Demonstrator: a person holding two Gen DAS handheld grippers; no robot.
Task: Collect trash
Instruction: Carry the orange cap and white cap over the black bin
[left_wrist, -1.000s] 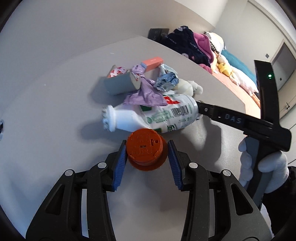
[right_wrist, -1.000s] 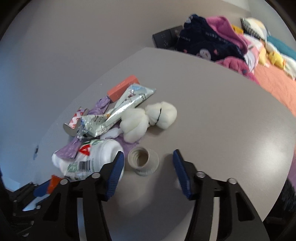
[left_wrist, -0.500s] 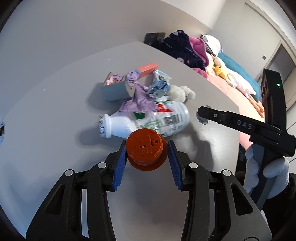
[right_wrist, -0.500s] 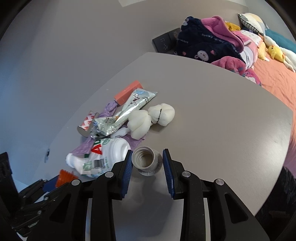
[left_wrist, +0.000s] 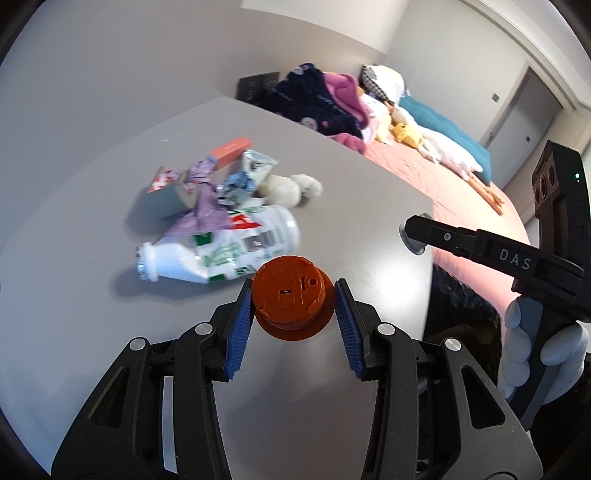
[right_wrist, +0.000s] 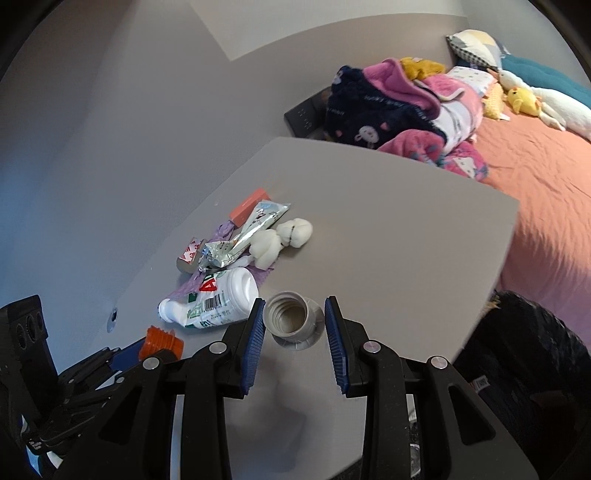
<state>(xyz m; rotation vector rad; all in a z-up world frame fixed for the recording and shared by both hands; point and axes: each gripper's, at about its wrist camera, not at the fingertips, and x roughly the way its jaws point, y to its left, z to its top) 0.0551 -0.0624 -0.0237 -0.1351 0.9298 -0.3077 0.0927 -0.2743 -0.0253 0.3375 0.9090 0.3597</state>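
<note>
Now the left gripper (left_wrist: 293, 299) pinches an orange cap (left_wrist: 290, 301), and the right gripper (right_wrist: 294, 321), whose jaws have just been closing, pinches a grey cap (right_wrist: 291, 319), open side up and empty. A white bottle (left_wrist: 221, 247) lies uncapped on the grey table (right_wrist: 388, 229) among wrappers (right_wrist: 243, 236). Behind the table is a bed (right_wrist: 546, 173).

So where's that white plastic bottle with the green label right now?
The white plastic bottle with the green label lies on its side on the grey table, beside the crumpled purple wrapper, just beyond the orange cap in the left gripper.
</note>
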